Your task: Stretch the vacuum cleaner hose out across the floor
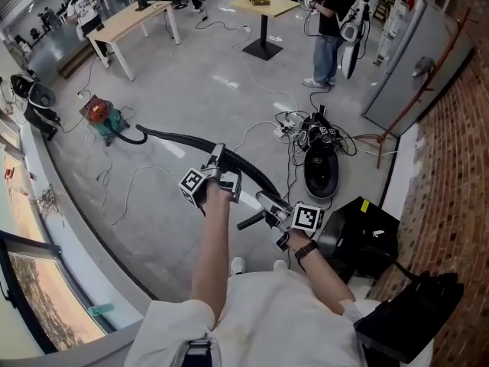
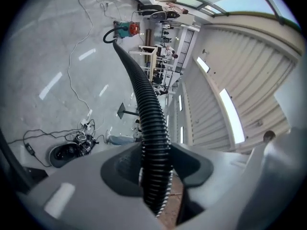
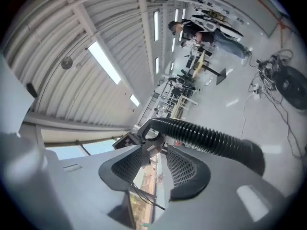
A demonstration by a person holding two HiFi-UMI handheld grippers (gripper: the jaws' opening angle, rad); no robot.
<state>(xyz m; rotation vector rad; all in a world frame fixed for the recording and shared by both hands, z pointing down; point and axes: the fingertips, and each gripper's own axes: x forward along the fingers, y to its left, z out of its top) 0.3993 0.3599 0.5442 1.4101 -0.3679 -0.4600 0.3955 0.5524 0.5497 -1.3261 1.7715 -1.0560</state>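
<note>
Already drawn out in a long, shallow arc: the black ribbed plastic vacuum hose (image 1: 183, 139). Starts at the small red and teal vacuum cleaner (image 1: 100, 118) on the grey concrete floor (image 1: 191, 82) at the far left, stays low for its far part, then rises nearer and to the right, up to the two grippers. Judged well along but not finished: near end in the air, not on the floor, and a bend left in the line. Probably left to do: pull the near end further from the cleaner until straight, then lay it down.

Closed on the hose: the left gripper (image 1: 220, 161). Shown plainly in the left gripper view, with the ribbed hose (image 2: 149, 123) passing between the two pads, pressed from both sides, then leading away toward the cleaner (image 2: 128, 28).

Just nearer and to the right, at the near part of the hose: the right gripper (image 1: 273, 207). In the right gripper view, jaws part-way apart, with window light visible through the gap and the hose (image 3: 211, 137) lying along the outer side of one jaw. Not possible to confirm a real grip on the hose there.

Both forearms reached forward from the body in the white shirt, the left straighter and further out, the right bent closer, with a black watch (image 1: 306, 249) on the wrist. Both grippers about level, close together.

Further out: a black round machine (image 1: 321, 173) among tangled cables to the right, well apart from the hose; a pale wooden counter (image 1: 136, 20) at the far left; another person (image 1: 332, 29) standing at the far right.
</note>
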